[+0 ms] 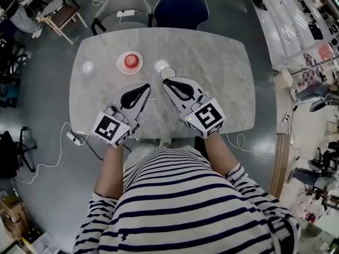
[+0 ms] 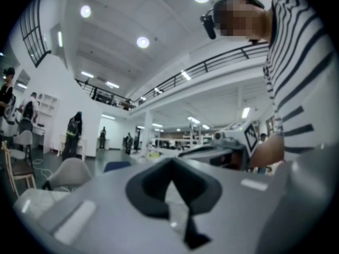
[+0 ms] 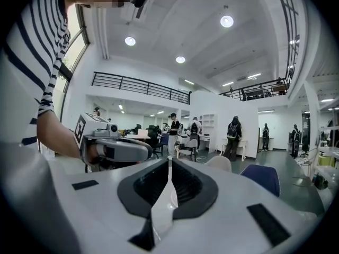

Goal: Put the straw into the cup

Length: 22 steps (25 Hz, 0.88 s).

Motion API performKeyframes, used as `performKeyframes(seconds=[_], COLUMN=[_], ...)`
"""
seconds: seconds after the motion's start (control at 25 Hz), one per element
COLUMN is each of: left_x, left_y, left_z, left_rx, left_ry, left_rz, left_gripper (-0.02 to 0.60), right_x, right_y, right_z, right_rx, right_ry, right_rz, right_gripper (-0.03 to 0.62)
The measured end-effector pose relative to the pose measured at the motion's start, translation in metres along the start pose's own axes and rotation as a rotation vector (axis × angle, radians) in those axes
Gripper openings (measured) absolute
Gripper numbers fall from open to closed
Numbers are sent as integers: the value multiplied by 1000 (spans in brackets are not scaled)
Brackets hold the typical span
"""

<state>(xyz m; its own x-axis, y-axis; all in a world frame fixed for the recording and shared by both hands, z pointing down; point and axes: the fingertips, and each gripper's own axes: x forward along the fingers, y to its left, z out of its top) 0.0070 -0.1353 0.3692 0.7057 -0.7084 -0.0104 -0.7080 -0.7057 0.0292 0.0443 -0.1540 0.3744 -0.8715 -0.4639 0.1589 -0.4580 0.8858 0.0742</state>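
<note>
On the marble table [image 1: 222,78] a round white cup with red inside [image 1: 130,62] stands at the far middle-left. A thin dark ring [image 1: 167,73], maybe a clear cup's rim, lies just beyond my right gripper [image 1: 164,80]. My left gripper [image 1: 149,85] rests beside it, and both point toward the table's far side with tips close together. In the left gripper view my left gripper [image 2: 172,162] has its jaws meeting, with nothing between them. In the right gripper view my right gripper [image 3: 170,159] is likewise shut and empty. I see no straw.
A grey chair [image 1: 124,4] and a blue chair [image 1: 180,7] stand at the table's far side. A power strip [image 1: 74,137] with cables lies on the floor at the near left. People stand far off in the hall [image 3: 233,136].
</note>
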Motion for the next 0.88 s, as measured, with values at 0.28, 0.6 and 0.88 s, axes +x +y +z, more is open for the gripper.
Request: performKeyframes(seconds=[0.28, 0.6, 0.88], left_x=[8, 4, -8], left_y=[21, 56, 78], left_z=[-1, -13, -26], left_rx=[-10, -39, -77], left_ry=[12, 29, 32], left_rz=[-51, -52, -22], left_gripper=[6, 6, 6], right_x=[20, 58, 87], right_y=[-8, -1, 13], right_z=[3, -7, -28], right_rx=[-2, -94, -119], right_ry=[30, 102, 185], right_rz=[0, 46, 103], right_gripper=[8, 8, 105])
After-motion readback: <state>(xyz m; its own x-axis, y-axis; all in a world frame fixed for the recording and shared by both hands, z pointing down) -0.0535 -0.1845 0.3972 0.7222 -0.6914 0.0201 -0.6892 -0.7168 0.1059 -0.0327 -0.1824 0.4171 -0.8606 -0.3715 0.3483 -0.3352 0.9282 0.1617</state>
